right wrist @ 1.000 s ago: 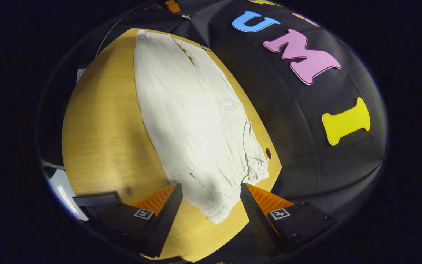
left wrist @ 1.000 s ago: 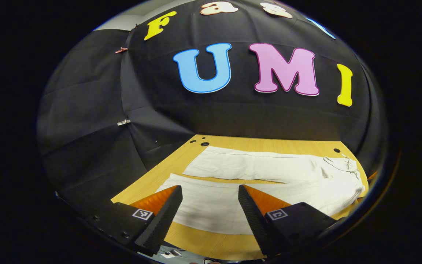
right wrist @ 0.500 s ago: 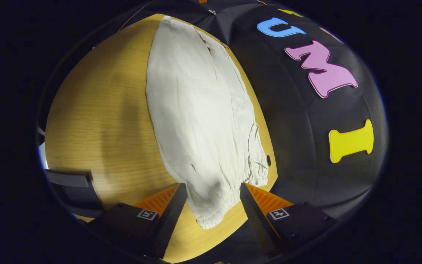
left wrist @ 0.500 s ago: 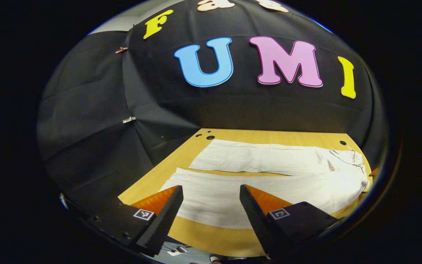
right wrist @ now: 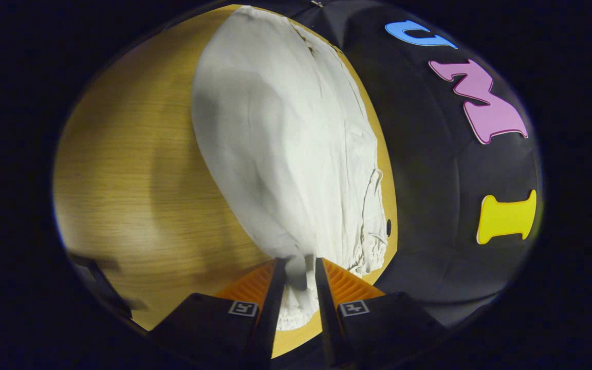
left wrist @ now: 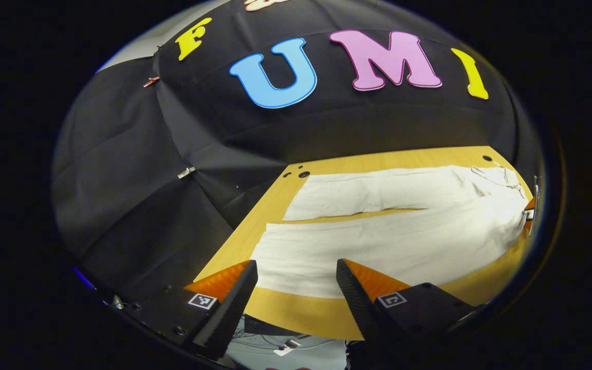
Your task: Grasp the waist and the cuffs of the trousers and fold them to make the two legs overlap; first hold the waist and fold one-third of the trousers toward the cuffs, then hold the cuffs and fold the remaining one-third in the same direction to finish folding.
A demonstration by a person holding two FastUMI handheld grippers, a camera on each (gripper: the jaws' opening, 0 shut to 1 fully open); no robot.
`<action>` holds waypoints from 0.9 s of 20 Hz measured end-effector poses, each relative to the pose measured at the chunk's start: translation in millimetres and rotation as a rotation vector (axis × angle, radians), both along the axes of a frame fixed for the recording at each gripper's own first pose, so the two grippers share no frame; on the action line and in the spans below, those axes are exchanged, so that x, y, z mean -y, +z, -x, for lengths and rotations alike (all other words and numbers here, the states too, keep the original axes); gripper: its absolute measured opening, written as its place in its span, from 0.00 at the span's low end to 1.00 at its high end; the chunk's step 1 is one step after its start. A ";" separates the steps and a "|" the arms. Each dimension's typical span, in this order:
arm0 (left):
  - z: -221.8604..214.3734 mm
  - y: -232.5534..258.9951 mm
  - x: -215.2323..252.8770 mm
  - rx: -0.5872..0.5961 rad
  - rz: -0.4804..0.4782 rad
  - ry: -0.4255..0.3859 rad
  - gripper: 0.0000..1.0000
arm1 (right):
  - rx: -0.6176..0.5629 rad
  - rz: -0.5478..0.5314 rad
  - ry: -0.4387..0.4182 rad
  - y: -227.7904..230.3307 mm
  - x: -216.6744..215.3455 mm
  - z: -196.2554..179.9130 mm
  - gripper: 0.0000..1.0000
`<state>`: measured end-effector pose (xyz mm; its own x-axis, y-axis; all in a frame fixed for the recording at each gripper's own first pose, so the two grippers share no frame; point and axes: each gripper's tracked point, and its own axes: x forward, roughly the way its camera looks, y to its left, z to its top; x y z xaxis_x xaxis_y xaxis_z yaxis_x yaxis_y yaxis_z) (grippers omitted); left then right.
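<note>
- The trousers (left wrist: pixel 378 241) lie flat on a wooden table (left wrist: pixel 296 313), legs side by side with a thin wedge of bare wood between them.
- Black cloth (left wrist: pixel 136 169) walls the table on its far sides; small dark holes (left wrist: pixel 303 174) sit in the tabletop near the far cuff.
- In the left gripper view, the left gripper (left wrist: pixel 296 288) has its fingers spread wide, apart from the cloth, with the near leg's cuff end just ahead of the gap.
- The same view shows the waist at the far right edge, with a small bit of the other gripper just beside it.
- In the right gripper view, the right gripper (right wrist: pixel 296 288) has its fingers nearly pressed together, pinching the gathered waistband (right wrist: pixel 296 300) at the near corner.
- That view shows puckered elastic and a drawstring (right wrist: pixel 373 205); the fabric is pale, soft and lightly creased.
- Nothing lies between either gripper and the trousers.
</note>
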<state>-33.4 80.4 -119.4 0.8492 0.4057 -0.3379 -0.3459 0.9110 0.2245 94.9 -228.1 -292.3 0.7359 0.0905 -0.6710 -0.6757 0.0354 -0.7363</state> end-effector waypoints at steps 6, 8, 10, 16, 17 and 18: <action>2.8 -40.2 -43.1 -0.121 -0.066 -0.078 0.97 | -0.169 0.020 -0.072 -6.8 1.9 8.9 0.23; -1.2 -54.0 -68.3 -0.185 -0.176 -0.125 0.97 | -0.238 0.017 -0.100 -8.0 0.9 12.2 0.08; -1.0 -69.2 -96.2 -0.274 -0.312 -0.163 0.96 | -0.288 0.039 -0.089 -7.3 -1.0 16.1 0.05; -23.6 -113.1 -158.1 -0.447 -0.557 -0.345 0.96 | -0.280 0.096 -0.054 -7.0 1.2 18.3 0.05; -28.3 -119.4 -164.7 -0.471 -0.594 -0.382 0.96 | -0.274 0.103 -0.049 -6.8 0.7 18.2 0.05; -31.8 -124.9 -170.4 -0.494 -0.626 -0.417 0.96 | -0.272 0.109 -0.050 -7.0 1.1 18.1 0.05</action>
<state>-1.6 250.8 -244.3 0.7854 0.3292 -0.5242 0.2534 0.6016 0.7575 76.8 -229.2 -299.3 0.5296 -0.0248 -0.8479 -0.8481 0.0038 -0.5298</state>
